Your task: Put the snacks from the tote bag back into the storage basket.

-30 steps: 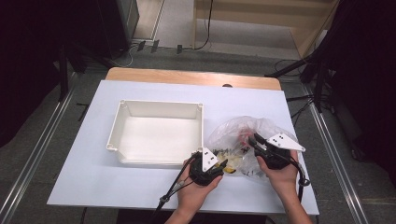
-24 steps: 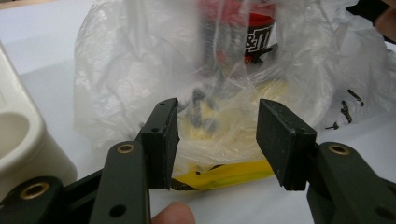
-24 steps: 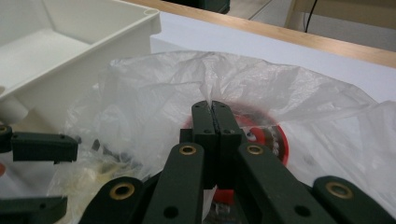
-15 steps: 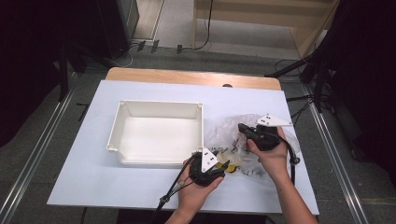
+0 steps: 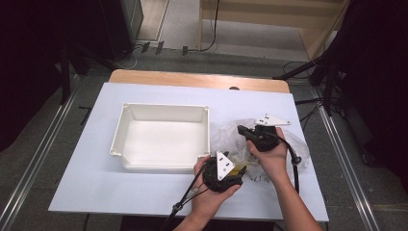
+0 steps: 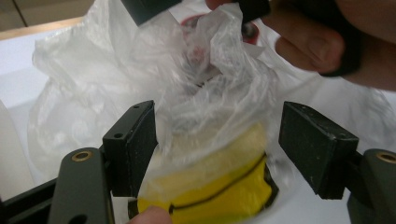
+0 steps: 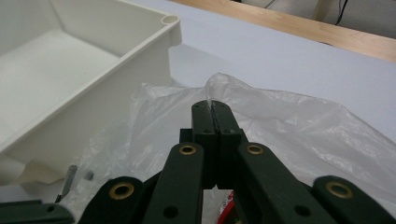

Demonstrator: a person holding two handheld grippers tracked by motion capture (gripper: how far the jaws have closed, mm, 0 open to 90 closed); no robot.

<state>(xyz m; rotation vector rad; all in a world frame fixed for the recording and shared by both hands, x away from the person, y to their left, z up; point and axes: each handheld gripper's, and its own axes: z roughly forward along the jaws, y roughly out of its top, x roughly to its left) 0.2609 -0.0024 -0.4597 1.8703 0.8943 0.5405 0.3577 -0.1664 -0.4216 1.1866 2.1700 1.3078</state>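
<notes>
While the right gripper (image 7: 214,112) pinches a fold of the clear plastic bag (image 5: 231,137) with its jaws pressed together on the film, the left gripper (image 6: 219,149) stands with its jaws spread wide on either side of a yellow item (image 6: 219,186) seen through the plastic. The bag lies on the white table (image 5: 159,192) toward its right edge, just beside the right wall of the empty white tray (image 5: 163,139).

Judgement: the step in hand is opening the bag, the right tool lifting the film at the mouth so the left can get at the contents. The next move would call for the left gripper to advance past the loose plastic and close on the yellow item alone, not on film; the raised fold must be held steady meanwhile.

A red object (image 6: 196,46) sits deeper in the bag; its nature cannot be told. A dark curved line crosses the yellow item, but no brand, label or writing is legible anywhere.
</notes>
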